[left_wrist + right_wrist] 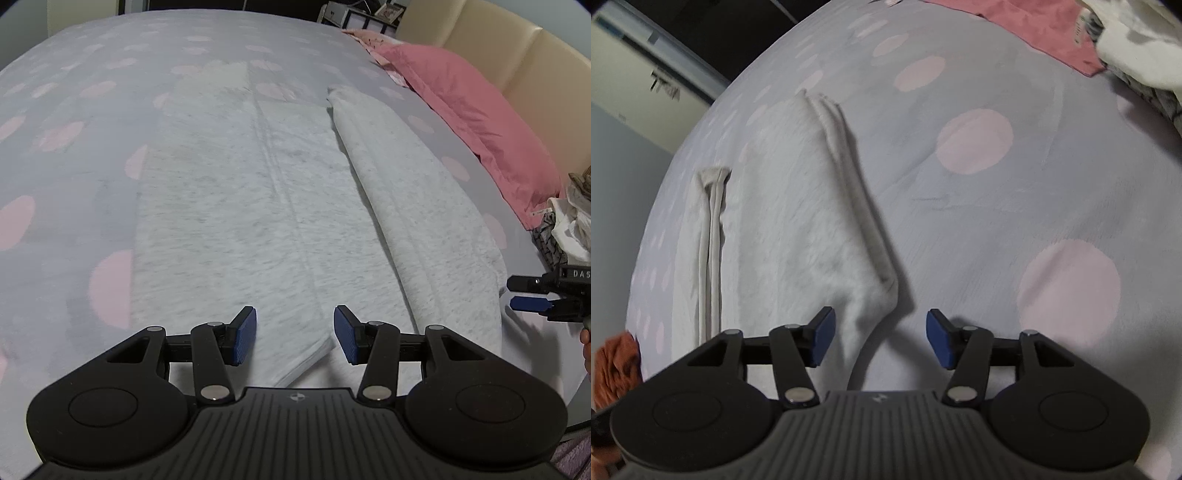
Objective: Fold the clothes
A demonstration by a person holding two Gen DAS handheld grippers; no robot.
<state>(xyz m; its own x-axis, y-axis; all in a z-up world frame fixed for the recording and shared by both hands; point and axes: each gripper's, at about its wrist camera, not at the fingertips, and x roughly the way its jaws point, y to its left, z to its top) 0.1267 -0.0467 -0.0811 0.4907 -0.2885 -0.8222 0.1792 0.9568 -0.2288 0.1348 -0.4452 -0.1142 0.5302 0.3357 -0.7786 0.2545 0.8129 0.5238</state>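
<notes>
A long light grey garment (pixel 229 192) lies lengthwise on the bed, its right side folded over into a thick strip (pixel 417 206). My left gripper (pixel 295 336) hovers open over the garment's near end, whose layered edge lies between the pads without touching them. My right gripper (pixel 881 339) is open too, and the folded corner of the garment (pixel 875 299) sits just ahead of the gap between its fingers. The left wrist view also catches the right gripper (pixel 524 293) at the garment's right edge, jaws apart.
The bedspread (pixel 74 147) is grey with pink dots. A pink pillow (pixel 472 122) lies along the cream headboard (pixel 517 48). A heap of other clothes (pixel 569 221) sits at the right. An orange cloth (pixel 617 365) shows at the lower left of the right wrist view.
</notes>
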